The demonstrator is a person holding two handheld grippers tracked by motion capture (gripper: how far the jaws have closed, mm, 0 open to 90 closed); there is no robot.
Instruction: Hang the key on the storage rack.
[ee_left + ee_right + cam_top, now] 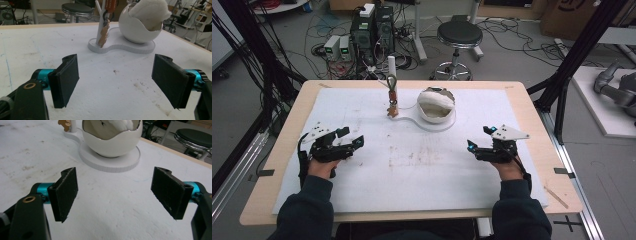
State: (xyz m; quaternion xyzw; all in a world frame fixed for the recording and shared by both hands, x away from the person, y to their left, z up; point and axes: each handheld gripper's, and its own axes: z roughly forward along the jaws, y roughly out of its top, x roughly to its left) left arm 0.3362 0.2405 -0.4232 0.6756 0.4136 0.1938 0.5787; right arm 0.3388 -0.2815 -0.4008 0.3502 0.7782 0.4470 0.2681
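While resting low on mat, left gripper and right gripper: jaws wide, holding nothing, well short of keys hanging on post beside bowl, likely staged for reach.

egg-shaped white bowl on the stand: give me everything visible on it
The egg-shaped white bowl is a glossy, hard-looking shell with a jagged, cracked-egg rim, its opening tilted toward the person. A fluffy white pad fills it and bulges past the rim. It sits on the round end of a flat white base, beside the post with hanging keys. Both hand-held grippers are well short of it.
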